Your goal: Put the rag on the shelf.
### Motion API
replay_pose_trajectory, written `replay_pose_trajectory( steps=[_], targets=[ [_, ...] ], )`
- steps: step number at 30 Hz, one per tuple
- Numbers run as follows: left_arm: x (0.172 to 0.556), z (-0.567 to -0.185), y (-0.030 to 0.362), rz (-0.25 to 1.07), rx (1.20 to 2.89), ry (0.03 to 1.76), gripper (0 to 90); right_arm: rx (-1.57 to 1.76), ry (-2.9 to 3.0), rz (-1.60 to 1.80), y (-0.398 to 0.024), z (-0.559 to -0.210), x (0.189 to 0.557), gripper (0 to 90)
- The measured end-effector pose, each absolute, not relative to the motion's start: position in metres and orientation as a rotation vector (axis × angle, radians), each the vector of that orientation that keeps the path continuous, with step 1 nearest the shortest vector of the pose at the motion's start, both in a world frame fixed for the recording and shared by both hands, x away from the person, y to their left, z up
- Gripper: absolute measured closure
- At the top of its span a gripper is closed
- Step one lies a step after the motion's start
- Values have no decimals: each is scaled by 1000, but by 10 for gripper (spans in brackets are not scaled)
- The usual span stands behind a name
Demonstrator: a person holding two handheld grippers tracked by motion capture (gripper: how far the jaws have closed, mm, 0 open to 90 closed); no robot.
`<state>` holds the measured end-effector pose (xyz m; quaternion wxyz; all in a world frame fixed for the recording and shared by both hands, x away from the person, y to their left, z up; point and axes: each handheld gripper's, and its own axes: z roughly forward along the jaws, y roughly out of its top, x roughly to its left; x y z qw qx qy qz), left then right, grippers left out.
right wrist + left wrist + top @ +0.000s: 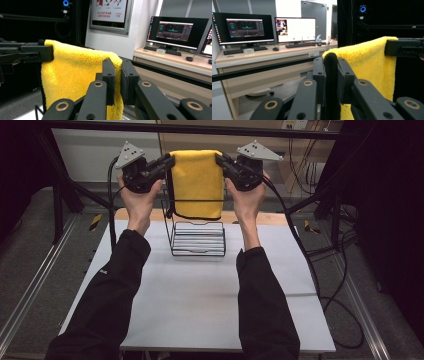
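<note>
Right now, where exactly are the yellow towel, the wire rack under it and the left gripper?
yellow towel (197, 182): high view, middle of its hanging front face.
wire rack (198, 240): high view, the slatted base of the rack.
left gripper (170, 162): high view, jaw tips clamped on the towel's top left corner.

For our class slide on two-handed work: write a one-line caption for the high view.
Two grippers, left and right, hold a yellow towel stretched above a wire rack on the table.
</note>
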<state>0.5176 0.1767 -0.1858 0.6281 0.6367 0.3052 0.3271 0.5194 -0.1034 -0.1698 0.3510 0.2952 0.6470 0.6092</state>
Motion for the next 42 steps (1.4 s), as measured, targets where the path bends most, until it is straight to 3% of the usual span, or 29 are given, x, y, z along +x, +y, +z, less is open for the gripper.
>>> replay_pose_trajectory(
  steps=[42],
  targets=[
    [478,-226,185,656,1599,675,777,732,1834,1536,-108,-210,470,830]
  ],
)
